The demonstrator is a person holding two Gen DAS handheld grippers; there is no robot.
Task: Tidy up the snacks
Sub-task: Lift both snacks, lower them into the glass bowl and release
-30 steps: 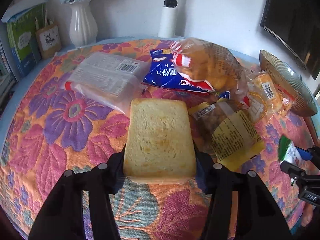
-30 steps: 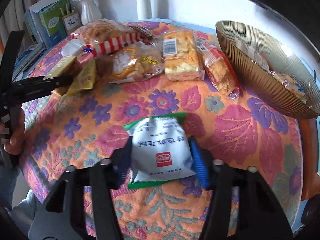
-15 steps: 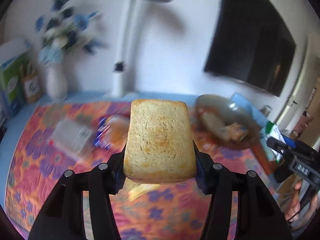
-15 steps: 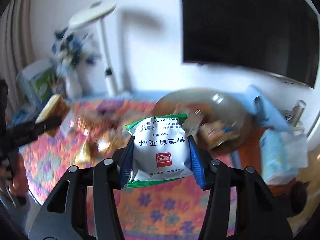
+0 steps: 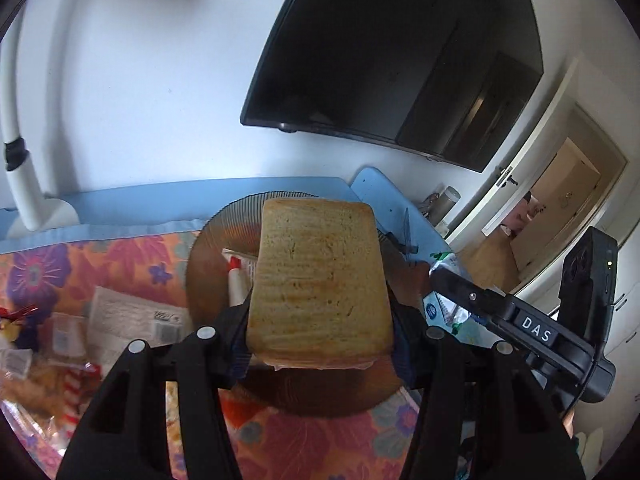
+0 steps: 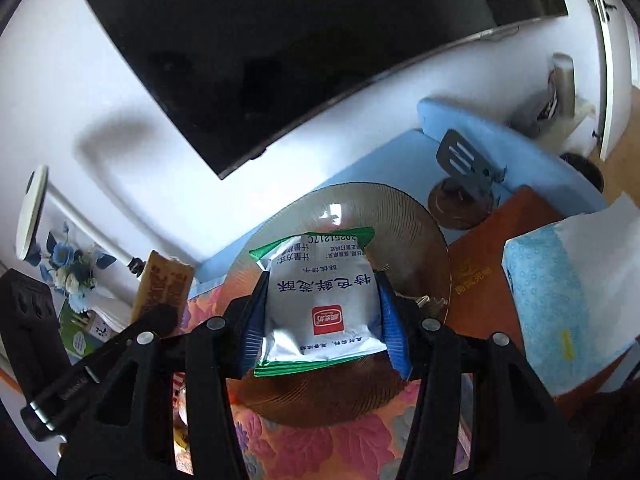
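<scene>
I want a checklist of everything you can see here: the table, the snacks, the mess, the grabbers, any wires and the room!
Surface: flowered tablecloth over a blue-edged table.
Job's things: bread slice and white snack packet, each held above the brown ribbed bowl; one wrapped snack already lies in the bowl.
Clutter: more wrapped snacks at the left on the cloth.
Grippers: left gripper shut on the bread; right gripper shut on the packet.
Cables: nothing seen.
Surroundings: dark TV on a white wall, white lamp, blue flowers, tissue pack, open doorway.
</scene>
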